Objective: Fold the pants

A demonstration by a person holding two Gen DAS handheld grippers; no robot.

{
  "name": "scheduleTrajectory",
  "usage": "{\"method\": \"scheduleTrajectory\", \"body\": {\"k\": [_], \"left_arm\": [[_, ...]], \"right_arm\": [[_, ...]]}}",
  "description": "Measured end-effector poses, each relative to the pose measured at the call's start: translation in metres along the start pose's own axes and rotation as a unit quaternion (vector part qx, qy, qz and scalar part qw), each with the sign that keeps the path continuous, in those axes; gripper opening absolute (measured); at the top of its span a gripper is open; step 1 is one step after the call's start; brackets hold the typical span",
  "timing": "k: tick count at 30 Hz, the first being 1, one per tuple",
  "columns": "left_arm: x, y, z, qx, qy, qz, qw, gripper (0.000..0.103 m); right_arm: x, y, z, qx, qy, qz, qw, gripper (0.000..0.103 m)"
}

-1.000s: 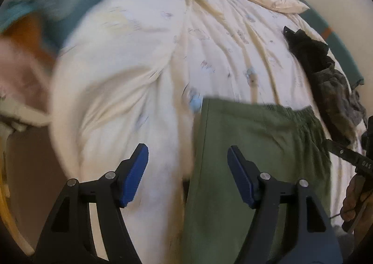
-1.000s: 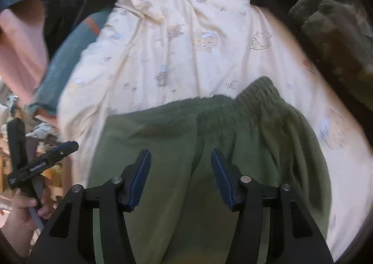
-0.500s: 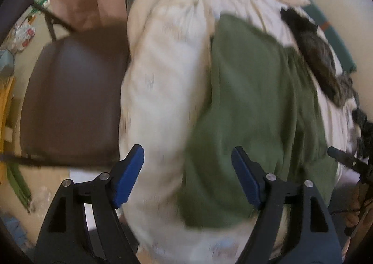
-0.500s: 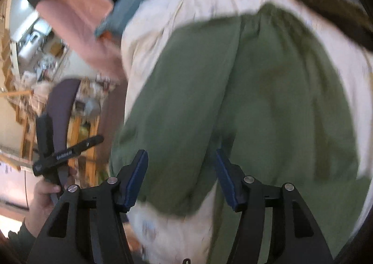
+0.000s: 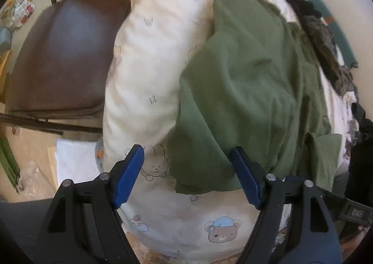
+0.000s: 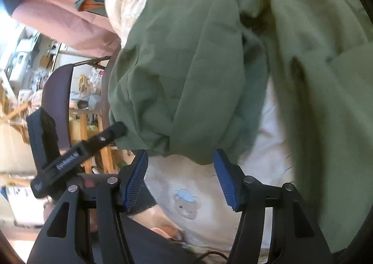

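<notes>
The green pants (image 5: 251, 91) lie rumpled across the centre and right of the frame on the bear-print duvet (image 5: 149, 58), one leg hem at the bed's near edge. Both the left gripper (image 5: 187, 178) and the right gripper (image 6: 180, 178) hang spread wide and empty just short of that hem, seemingly lined up to pinch it for a fold.

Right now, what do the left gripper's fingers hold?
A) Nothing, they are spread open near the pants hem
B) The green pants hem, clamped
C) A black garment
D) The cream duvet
A: the left gripper is open, with the green pants hem unclamped between its fingers.
</notes>
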State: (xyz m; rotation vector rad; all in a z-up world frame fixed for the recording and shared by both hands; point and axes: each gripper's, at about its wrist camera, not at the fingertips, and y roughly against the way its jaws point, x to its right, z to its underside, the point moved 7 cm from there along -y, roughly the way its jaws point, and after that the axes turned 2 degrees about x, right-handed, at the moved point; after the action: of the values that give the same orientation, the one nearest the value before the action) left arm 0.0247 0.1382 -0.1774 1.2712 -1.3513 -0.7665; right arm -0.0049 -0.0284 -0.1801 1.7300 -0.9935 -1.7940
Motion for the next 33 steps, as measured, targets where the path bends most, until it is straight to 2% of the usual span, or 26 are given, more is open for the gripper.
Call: {"method": "scheduleTrajectory", "body": {"k": [2,4,5,6,8,9,11,16,19,21,22,23,24,26,28,29,31,32,33], "left_arm": [[0.002,-0.013,0.002,-0.018,0.002,0.0,0.9998,0.072],[0.004,-0.02,0.001,-0.021,0.002,-0.002,0.9998,0.053],[0.006,-0.023,0.002,-0.029,-0.002,0.001,0.9996,0.038],[0.008,-0.025,0.002,-0.033,-0.006,0.002,0.9994,0.025],[0.01,-0.023,0.002,-0.031,-0.014,0.002,0.9994,0.011],[0.011,-0.021,0.002,-0.03,-0.015,0.007,0.9994,0.008],[0.011,-0.012,-0.001,-0.017,-0.017,0.016,0.9996,0.006],[0.007,0.019,-0.007,0.02,0.008,0.067,0.9975,0.006],[0.007,0.027,-0.011,0.036,0.009,0.069,0.9969,0.005],[0.0,0.027,-0.013,0.033,0.026,0.071,0.9966,0.005],[0.001,0.024,-0.011,0.021,0.032,0.084,0.9958,0.005],[0.005,0.021,-0.008,0.015,0.023,0.083,0.9962,0.005],[0.007,0.021,-0.007,0.015,0.01,0.075,0.997,0.005],[0.01,0.021,-0.007,0.022,-0.007,0.061,0.9979,0.005],[0.003,0.022,-0.009,0.027,0.0,0.042,0.9988,0.005],[-0.001,0.021,-0.01,0.025,0.008,0.04,0.9988,0.005],[0.0,0.019,-0.008,0.018,0.012,0.05,0.9985,0.006],[0.002,0.02,-0.007,0.02,0.006,0.046,0.9987,0.006],[0.004,0.02,-0.006,0.022,0.0,0.042,0.9989,0.006]], "right_arm": [[0.0,-0.01,-0.001,-0.001,-0.025,0.009,1.0,0.061],[0.005,-0.022,-0.005,-0.001,-0.043,0.026,0.999,0.06],[0.009,-0.026,-0.004,-0.001,-0.046,0.038,0.998,0.058],[0.012,-0.03,-0.003,0.002,-0.046,0.051,0.998,0.044],[0.015,-0.031,-0.003,0.011,-0.025,0.08,0.996,0.022],[0.017,-0.028,-0.002,0.02,-0.02,0.078,0.997,0.003],[0.018,-0.017,0.0,0.033,-0.014,0.061,0.997,0.002],[-0.007,0.037,0.005,0.061,0.062,0.015,0.996,0.001],[-0.01,0.058,0.004,0.061,0.097,0.012,0.993,0.0],[0.001,0.064,0.0,0.056,0.084,0.012,0.995,0.0],[0.013,0.066,-0.002,0.054,0.071,0.016,0.996,0.0],[0.023,0.067,-0.001,0.051,0.064,0.023,0.996,0.0],[0.038,0.065,0.003,0.037,0.054,0.033,0.997,0.0],[0.048,0.063,0.006,0.035,0.056,0.056,0.996,0.0],[0.056,0.065,0.009,0.044,0.044,0.078,0.995,0.002],[0.063,0.067,0.007,0.049,0.029,0.085,0.995,0.007],[0.073,0.074,0.005,0.057,0.016,0.081,0.995,0.007],[0.072,0.077,0.005,0.057,0.014,0.066,0.996,0.007],[0.069,0.08,0.005,0.057,0.017,0.047,0.997,0.012]]}}
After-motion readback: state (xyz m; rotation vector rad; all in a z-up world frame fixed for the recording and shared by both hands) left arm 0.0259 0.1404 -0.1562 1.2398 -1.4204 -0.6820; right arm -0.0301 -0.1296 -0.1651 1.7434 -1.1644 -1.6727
